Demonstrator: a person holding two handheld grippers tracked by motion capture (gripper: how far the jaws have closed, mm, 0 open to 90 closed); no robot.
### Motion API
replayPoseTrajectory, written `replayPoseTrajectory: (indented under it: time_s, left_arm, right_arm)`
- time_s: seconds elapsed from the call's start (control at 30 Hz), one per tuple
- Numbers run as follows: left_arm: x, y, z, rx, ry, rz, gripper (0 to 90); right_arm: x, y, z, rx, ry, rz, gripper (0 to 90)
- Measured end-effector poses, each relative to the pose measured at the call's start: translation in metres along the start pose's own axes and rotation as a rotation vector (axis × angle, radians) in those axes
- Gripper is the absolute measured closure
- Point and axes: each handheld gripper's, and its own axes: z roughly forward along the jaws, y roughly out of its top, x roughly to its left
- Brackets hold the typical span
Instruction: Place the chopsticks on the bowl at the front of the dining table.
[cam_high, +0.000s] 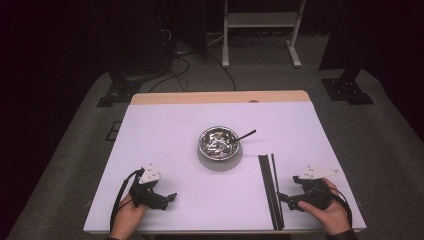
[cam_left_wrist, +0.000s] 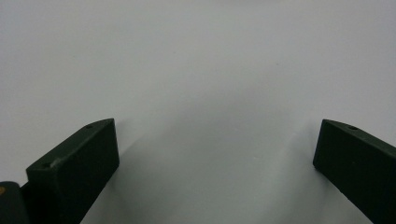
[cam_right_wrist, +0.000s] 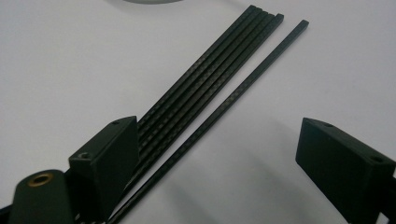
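From the high view, a white table (cam_high: 165, 145) carries a steel bowl (cam_high: 219, 141) near its middle, with a dark utensil (cam_high: 245, 135) leaning out over the rim toward the right; what else lies in the bowl is too small to make out, perhaps more cutlery. To the right of the bowl, a bundle of black rods (cam_high: 270, 190) runs from just beside the bowl down to the near edge, one rod (cam_high: 276, 185) lying slightly apart on the bundle's right. The left gripper (cam_high: 170, 197) rests on the table at the near left, well apart from the bowl and rods, held by the left hand (cam_high: 129, 216). The right gripper (cam_high: 284, 197) sits at the near right, its tips just beside the rods, held by the right hand (cam_high: 327, 210).

In the left gripper view, the two black jaws stand wide apart over bare table (cam_left_wrist: 196, 84), with nothing between them.

In the right gripper view, the jaws are also spread wide. The rods (cam_right_wrist: 205, 74) run diagonally from the upper right down to the lower left, passing beside and under the left jaw; the single rod (cam_right_wrist: 243, 81) lies just inside the gap, near that jaw, and whether they touch cannot be told. The bowl's edge (cam_right_wrist: 144, 1) peeks in at the top.
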Motion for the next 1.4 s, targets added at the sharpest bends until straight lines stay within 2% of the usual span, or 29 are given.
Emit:
replayPoseTrajectory:
  time_s: [0.53, 0.77, 1.4]
  left_arm:
    - [0.0, 0.0, 0.0, 0.001, 0.0, 0.0, 0.0]
    - [0.0, 0.0, 0.0, 0.001, 0.0, 0.0, 0.0]
    - [0.0, 0.0, 0.0, 0.001, 0.0, 0.0, 0.0]
  right_arm:
    - [0.011, -0.02, -0.005, 0.035, 0.001, -0.005, 12.2]
    - [0.016, -0.024, -0.007, 0.042, 0.007, -0.012, 12.2]
    - [0.021, -0.027, -0.006, 0.058, -0.032, -0.05, 12.2]
